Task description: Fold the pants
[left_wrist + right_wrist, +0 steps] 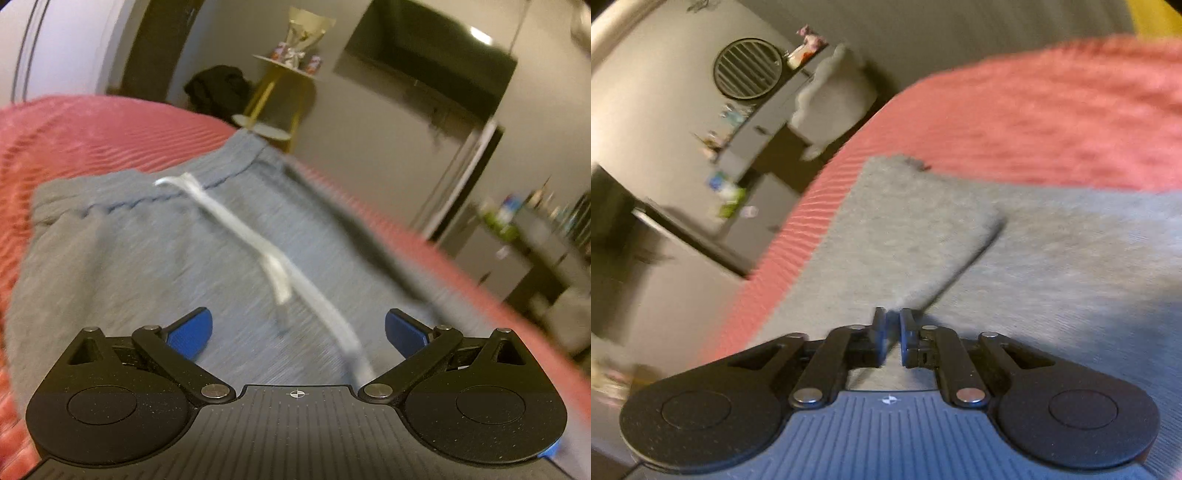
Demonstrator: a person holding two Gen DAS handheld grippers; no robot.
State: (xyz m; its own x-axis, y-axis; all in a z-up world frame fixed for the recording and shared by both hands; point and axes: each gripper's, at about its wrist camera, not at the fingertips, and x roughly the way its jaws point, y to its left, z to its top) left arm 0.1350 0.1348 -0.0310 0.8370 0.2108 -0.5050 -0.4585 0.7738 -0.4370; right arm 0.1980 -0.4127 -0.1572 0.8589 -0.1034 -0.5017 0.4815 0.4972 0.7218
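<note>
From the left wrist view, the grey pants (147, 240) lie spread on a bed covered by a ribbed red blanket (92, 125), with the waistband (155, 192) at the far end, its stitched seam running across in a darker line. A white drawstring (258, 254) trails from the waistband down the middle of the fabric toward the camera, with a shorter loose end hanging off it about halfway along. The cloth looks soft and heathered, mostly flat, with a dark fold line along its right edge near the blanket's border. The left claw (297, 332) stands wide over the pants, its blue pads (192, 332) well apart and nothing between them. Beyond the bed stand a yellow side table (280, 96) bearing small items, a dark heap (218, 86) beside it, and a black screen (428, 59) on the wall; all of this is blurred. From the right wrist view, the pants (1071, 266) fill the lower right, and a folded leg portion (908, 221) lies atop them as a flat grey panel, its edge casting a dark crease that runs toward the claw. The red blanket (1052, 110) shows above and to the left of it. The right claw (893, 332) is narrow, a slim gap between its pads, with no cloth visibly between them. A round vent (749, 68) and a cluttered shelf (738, 147) sit blurred in the background.
</note>
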